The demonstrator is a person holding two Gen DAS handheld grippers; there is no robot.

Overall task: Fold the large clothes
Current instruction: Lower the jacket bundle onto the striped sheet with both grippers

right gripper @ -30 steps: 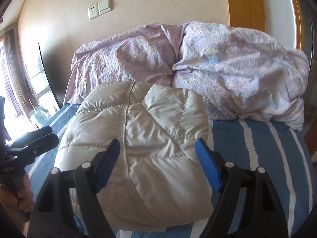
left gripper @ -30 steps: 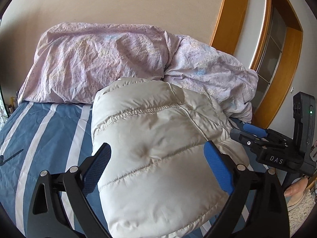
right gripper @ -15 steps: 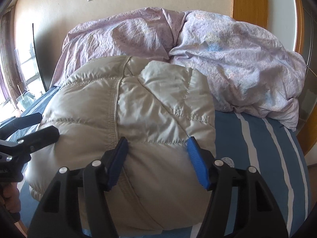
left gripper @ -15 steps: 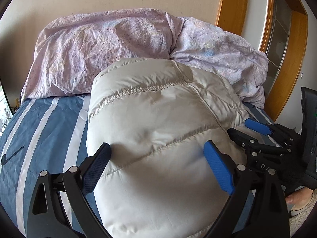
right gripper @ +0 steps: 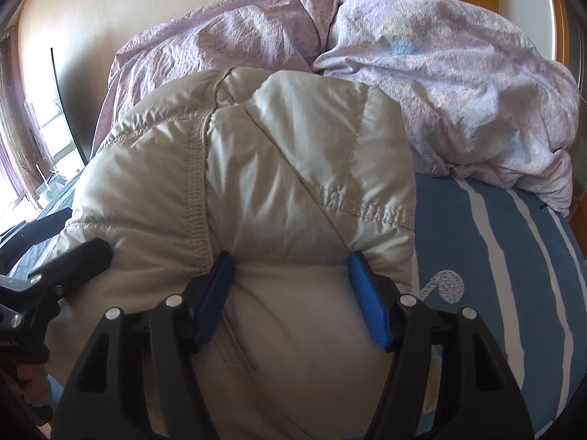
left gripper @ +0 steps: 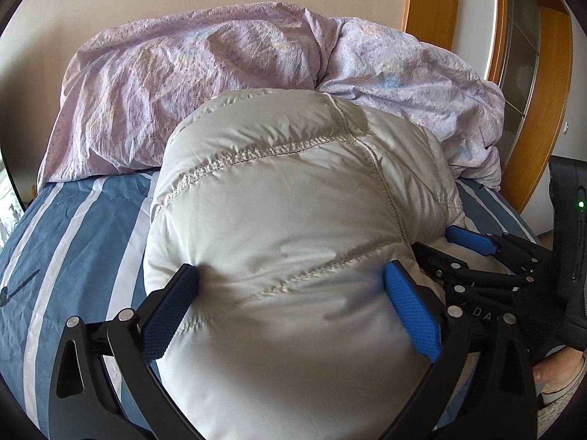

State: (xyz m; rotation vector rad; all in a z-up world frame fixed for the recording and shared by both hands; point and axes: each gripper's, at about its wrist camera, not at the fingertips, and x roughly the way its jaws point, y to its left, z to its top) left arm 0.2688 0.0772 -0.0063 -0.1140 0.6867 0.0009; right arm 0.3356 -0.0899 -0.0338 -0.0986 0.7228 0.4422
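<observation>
A puffy beige down jacket [left gripper: 293,201], folded into a thick bundle, lies on the blue striped bed; it also fills the right wrist view [right gripper: 256,183]. My left gripper [left gripper: 293,286] is open, its jaws wide and pressed into the jacket's near end on both sides. My right gripper [right gripper: 290,282] is partly closed, its blue pads [right gripper: 367,304] dug into the jacket's padding, squeezing a bulge between them. The right gripper shows in the left wrist view [left gripper: 473,253] at the jacket's right side. The left gripper's black finger shows in the right wrist view [right gripper: 69,267] at the left.
A crumpled lilac duvet [left gripper: 220,84] is heaped against the wall behind the jacket. The blue-and-white striped sheet [right gripper: 495,275] lies bare to the right. A wooden door frame [left gripper: 550,110] stands at the right, a window [right gripper: 33,139] at the left.
Both grippers moved forward and down onto the jacket. The right gripper's jaws narrowed and now pinch the padding. The left gripper's jaws stayed wide and now press into the bundle.
</observation>
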